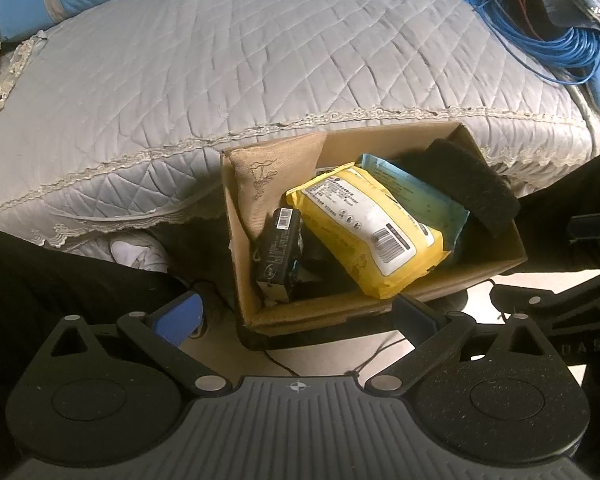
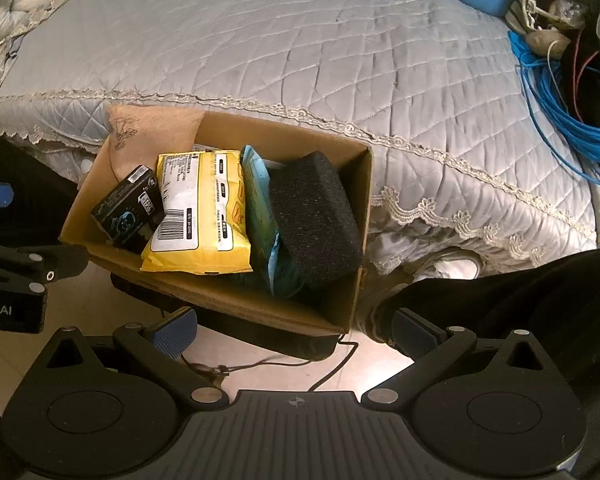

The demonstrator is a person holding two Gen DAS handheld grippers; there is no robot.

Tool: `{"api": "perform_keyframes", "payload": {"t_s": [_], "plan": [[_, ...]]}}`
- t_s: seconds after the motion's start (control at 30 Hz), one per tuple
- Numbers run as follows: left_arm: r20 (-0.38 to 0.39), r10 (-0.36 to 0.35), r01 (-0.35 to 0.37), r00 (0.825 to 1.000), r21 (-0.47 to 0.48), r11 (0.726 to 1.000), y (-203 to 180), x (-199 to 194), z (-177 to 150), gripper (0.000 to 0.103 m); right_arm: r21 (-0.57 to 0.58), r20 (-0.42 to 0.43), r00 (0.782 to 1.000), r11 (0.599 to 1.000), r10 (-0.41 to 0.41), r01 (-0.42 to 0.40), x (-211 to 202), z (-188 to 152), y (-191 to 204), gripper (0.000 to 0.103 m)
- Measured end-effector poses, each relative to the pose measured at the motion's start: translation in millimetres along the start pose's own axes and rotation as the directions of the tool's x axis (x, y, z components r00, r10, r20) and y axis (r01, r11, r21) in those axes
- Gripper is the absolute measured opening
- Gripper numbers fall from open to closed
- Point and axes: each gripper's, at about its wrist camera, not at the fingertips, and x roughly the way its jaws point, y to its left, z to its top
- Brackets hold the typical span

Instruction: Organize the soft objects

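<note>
Left gripper [image 1: 296,316]: fingers spread wide, nothing between them; it hangs just short of the box's near wall, above the floor.
Right gripper [image 2: 294,330]: fingers likewise wide apart and empty, near the box's front corner.
Box [image 1: 380,312]: open cardboard, on the floor against the edge of the bed, partly over a dark mat.
Yellow pack [image 1: 368,232]: lies tilted across the middle of the box, label and barcode up, resting on the things under it.
Blue pack [image 1: 420,196]: stands on edge between the yellow pack and the sponge, touching both.
Sponge [image 2: 314,216]: dark block leaning against the box's right wall, its top end over the rim.
Black carton [image 2: 128,208]: small, tilted, at the box's left side, touching the yellow pack.
Tan cushion [image 2: 148,128]: upright in the far left corner, rising above the rim.
Bed [image 1: 220,60]: grey quilted cover with lace trim, behind the box.
Blue cable [image 2: 560,120]: coiled on the bed's right end, amid other clutter.
Shoe [image 1: 140,254]: white, under the bed's edge left of the box.
Person: dark-clothed legs at both sides of the views.
</note>
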Motion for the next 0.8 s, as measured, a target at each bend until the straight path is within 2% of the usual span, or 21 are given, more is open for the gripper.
{"api": "perform_keyframes", "payload": {"t_s": [0.8], "plan": [[-0.010,0.009,-0.009,1.000,0.017,1.000,-1.2,1.1,0.0,0.103,0.004,0.011,1.000,1.000,-0.007,0.007,-1.9,1.9,-1.4,0.103]]}}
